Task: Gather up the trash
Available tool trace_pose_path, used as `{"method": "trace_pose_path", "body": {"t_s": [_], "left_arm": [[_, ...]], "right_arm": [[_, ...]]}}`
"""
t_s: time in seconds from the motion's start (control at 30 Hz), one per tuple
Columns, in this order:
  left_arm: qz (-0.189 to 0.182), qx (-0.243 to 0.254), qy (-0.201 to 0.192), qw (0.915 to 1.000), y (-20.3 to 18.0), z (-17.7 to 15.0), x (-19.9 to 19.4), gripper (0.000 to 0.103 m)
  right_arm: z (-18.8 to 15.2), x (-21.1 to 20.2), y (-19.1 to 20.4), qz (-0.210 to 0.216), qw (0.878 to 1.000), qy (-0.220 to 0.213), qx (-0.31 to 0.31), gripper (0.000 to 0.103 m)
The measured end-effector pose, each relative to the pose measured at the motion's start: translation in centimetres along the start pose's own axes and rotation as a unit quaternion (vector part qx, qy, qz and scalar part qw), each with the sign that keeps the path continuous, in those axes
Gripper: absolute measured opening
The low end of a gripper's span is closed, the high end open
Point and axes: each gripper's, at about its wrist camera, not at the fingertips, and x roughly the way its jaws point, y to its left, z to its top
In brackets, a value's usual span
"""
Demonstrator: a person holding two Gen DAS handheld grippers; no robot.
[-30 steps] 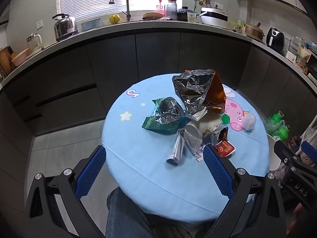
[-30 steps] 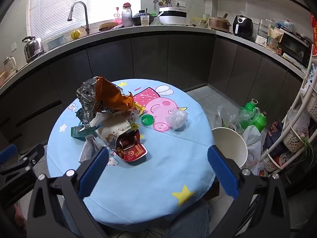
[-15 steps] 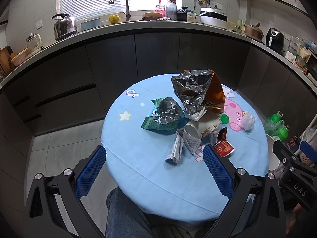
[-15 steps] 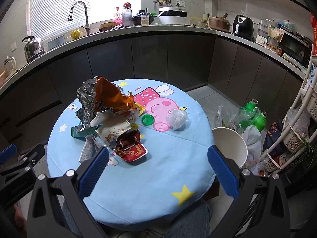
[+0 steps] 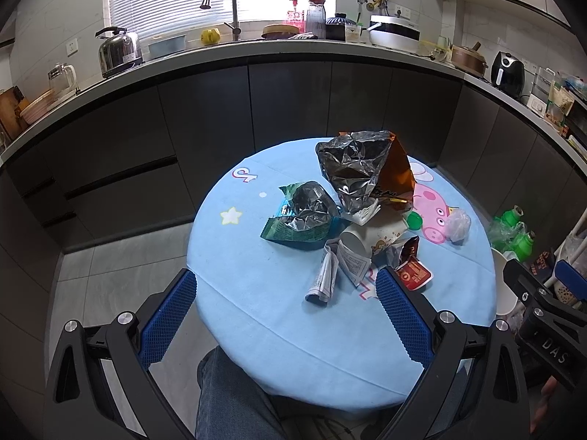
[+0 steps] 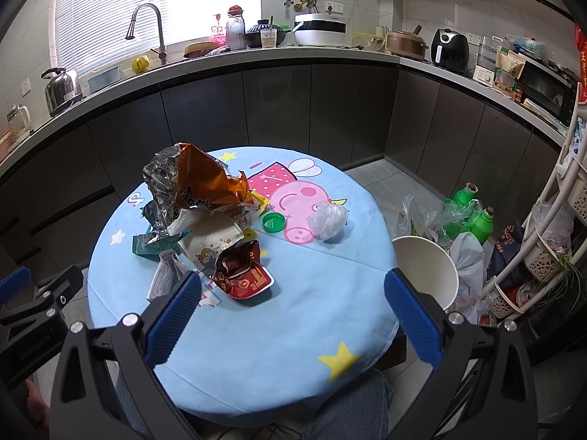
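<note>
Barely shifted since a second ago, left tool (image 5: pixel 286 295) and right tool (image 6: pixel 293 295) wide open, empty, above worktop (image 6: pixel 264 337), poised toward wrappers (image 6: pixel 198 198), bin (image 6: pixel 427 271) beside.

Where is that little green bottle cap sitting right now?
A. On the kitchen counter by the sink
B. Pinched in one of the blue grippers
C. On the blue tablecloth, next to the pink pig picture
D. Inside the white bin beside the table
C: the green cap lies on the tablecloth beside the pig print, at the trash pile's edge.
</note>
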Motion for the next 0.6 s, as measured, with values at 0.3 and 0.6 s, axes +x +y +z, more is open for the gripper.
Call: {"method": "trace_pose_path", "body": {"t_s": [0.3,0.6], "left_arm": [[-0.003,-0.001,0.001,1.0,0.06,0.19,-0.22,0.094],[-0.005,0.0,0.001,1.0,-0.03,0.31,-0.38,0.094]], "right_arm": [[-0.03,-0.18,-0.08,0.0,1.0,0.0,0.0,0.1],[-0.02,0.18,0.16,0.0,1.0,0.0,0.0,0.1]]}}
